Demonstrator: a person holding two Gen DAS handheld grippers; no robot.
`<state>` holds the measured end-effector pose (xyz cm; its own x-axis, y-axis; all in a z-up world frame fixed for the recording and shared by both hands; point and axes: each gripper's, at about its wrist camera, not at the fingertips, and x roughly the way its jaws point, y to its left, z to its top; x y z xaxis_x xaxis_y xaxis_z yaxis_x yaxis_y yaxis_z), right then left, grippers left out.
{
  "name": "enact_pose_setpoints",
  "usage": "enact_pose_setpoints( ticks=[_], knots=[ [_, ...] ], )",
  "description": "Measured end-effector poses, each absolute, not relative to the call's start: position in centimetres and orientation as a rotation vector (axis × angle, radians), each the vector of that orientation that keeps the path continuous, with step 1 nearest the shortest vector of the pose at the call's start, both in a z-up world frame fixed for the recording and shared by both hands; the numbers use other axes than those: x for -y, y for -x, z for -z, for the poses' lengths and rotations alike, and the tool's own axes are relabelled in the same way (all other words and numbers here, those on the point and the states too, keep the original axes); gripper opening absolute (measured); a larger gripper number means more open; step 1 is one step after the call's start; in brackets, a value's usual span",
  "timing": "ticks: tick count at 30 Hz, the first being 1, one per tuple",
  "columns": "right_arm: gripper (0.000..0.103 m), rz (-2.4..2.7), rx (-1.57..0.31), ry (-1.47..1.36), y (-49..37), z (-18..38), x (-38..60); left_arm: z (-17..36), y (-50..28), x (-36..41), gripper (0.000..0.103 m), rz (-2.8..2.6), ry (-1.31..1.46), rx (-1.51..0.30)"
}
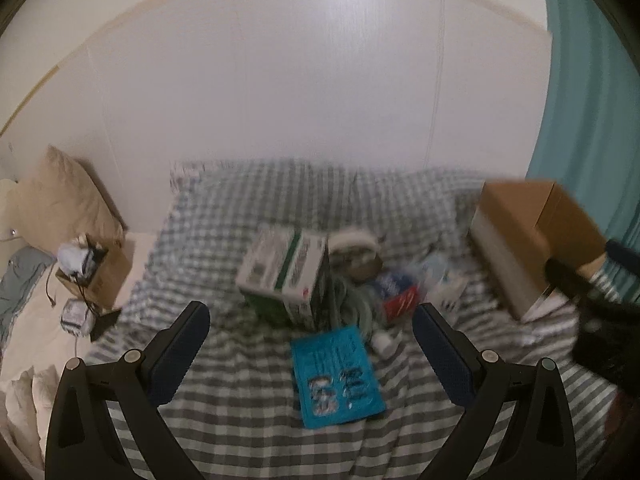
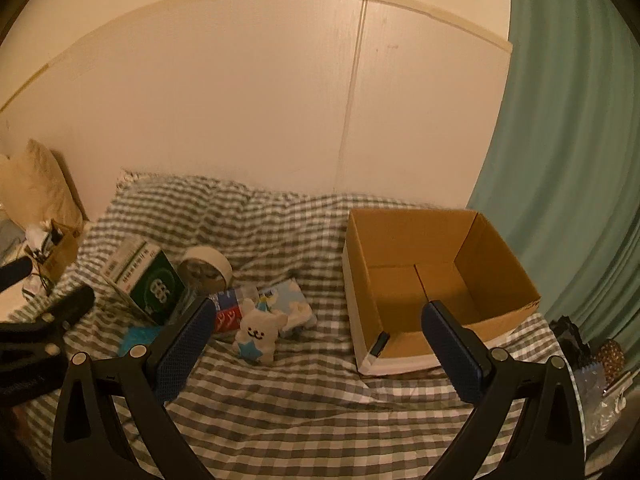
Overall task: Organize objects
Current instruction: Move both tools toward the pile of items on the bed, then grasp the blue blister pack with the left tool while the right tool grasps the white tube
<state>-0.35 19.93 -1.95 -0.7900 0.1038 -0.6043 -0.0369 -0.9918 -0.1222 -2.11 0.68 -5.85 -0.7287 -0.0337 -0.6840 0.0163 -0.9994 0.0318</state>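
A pile of objects lies on the checked bed cover (image 1: 240, 420): a green and white box (image 1: 286, 276), a roll of tape (image 1: 354, 250), a red and blue pack (image 1: 396, 296) and a flat blue packet (image 1: 336, 376). My left gripper (image 1: 310, 320) is open and empty above the blue packet. In the right wrist view the green box (image 2: 148, 280), tape roll (image 2: 206, 270), a white bear toy (image 2: 258, 334) and a light blue pack (image 2: 290, 306) show. My right gripper (image 2: 320, 320) is open and empty, between the toy and an open cardboard box (image 2: 432, 280), which holds a small dark object (image 2: 380, 344).
The cardboard box (image 1: 528, 240) sits at the right by a teal curtain (image 1: 592, 120). A pillow (image 1: 60, 196) and a small carton with cables (image 1: 92, 272) lie at the left. A bag and clutter (image 2: 596, 364) sit beyond the bed's right edge.
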Motion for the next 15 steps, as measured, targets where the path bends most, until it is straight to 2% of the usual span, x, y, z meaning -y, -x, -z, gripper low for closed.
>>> enact_pose_setpoints(
  ticks=[10,13,15],
  knots=[
    [0.103,-2.849,0.18,1.102,1.7,5.0,-19.8,15.6,5.7,-1.0,0.103,2.729,-1.511,0.025],
    [0.103,-2.843,0.195,1.137,2.0,6.0,-19.4,16.1,6.2,-0.7,0.103,2.737,-1.541,-0.013],
    [0.103,-2.836,0.202,1.159,2.2,6.6,-19.1,16.2,6.5,-0.7,0.099,2.758,-1.562,-0.01]
  ],
)
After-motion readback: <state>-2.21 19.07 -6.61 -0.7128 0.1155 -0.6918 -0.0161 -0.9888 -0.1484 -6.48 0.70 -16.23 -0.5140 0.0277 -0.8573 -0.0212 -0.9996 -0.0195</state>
